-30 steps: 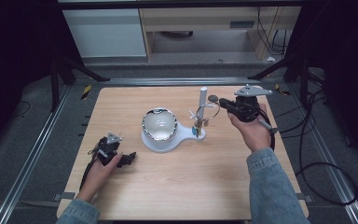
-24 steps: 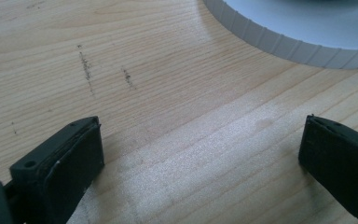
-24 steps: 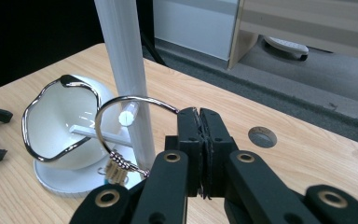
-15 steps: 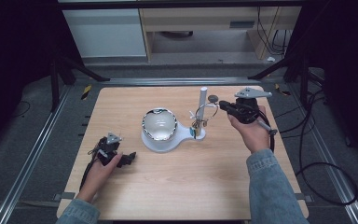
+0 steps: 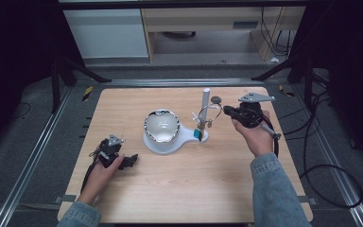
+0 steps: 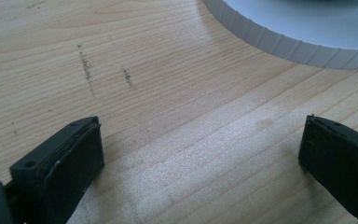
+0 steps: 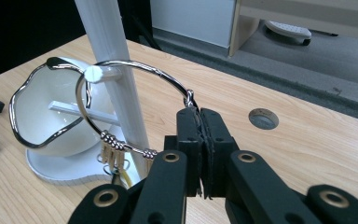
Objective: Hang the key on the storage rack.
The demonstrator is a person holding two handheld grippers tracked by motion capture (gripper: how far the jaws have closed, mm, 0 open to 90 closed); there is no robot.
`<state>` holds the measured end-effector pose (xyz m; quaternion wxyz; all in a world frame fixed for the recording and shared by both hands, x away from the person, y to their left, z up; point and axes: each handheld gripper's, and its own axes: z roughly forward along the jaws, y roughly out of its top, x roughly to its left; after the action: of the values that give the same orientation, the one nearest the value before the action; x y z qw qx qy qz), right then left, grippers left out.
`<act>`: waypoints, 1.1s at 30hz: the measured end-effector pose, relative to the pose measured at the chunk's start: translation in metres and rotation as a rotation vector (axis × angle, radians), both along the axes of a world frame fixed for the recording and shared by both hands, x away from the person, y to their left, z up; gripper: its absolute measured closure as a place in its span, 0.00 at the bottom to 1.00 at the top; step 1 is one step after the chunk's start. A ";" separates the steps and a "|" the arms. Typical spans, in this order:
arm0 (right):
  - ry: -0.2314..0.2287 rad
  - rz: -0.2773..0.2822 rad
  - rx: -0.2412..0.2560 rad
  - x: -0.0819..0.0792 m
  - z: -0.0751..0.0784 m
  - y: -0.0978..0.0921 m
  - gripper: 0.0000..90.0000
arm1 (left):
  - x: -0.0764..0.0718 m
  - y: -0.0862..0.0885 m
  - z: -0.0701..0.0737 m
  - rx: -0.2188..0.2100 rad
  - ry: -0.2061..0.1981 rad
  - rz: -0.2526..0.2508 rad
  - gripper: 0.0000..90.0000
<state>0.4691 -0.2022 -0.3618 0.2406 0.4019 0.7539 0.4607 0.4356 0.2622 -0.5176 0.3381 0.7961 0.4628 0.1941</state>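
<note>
A silver bangle bracelet (image 7: 135, 70) with small charms hangs over a peg on the white post (image 7: 116, 56) of a jewellery stand. My right gripper (image 7: 197, 114) is shut on the bracelet at its clasp, right of the post (image 5: 206, 101). In the high view the bracelet (image 5: 209, 112) sits between the post and the right gripper (image 5: 227, 110). The stand's chrome-rimmed white bowl (image 5: 161, 126) is left of the post. My left gripper (image 5: 131, 160) lies on the table at the front left, open, with bare wood between its jaws (image 6: 200, 149).
The stand's white ribbed base (image 6: 298, 32) lies just beyond the left gripper. A round grey grommet (image 5: 216, 100) is set in the wooden table (image 5: 194, 189) behind the post. Black cables trail on the floor at the right.
The right gripper has edged slightly left towards the post, still holding the bracelet. The left hand and gripper have stayed put.
</note>
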 end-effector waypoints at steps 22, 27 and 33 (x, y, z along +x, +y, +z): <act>0.021 -0.025 -0.006 0.001 -0.019 -0.004 0.80 | 0.000 0.000 0.000 0.001 0.000 0.000 0.00; 0.010 -0.039 -0.016 0.001 -0.018 -0.004 0.65 | 0.000 0.000 0.000 0.000 0.000 0.000 0.00; -0.021 -0.072 -0.036 -0.002 -0.016 -0.005 0.39 | 0.000 0.000 0.000 0.000 0.000 0.000 0.00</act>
<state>0.4672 -0.2070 -0.3776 0.2723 0.4194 0.7446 0.4422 0.4356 0.2622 -0.5176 0.3383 0.7960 0.4629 0.1940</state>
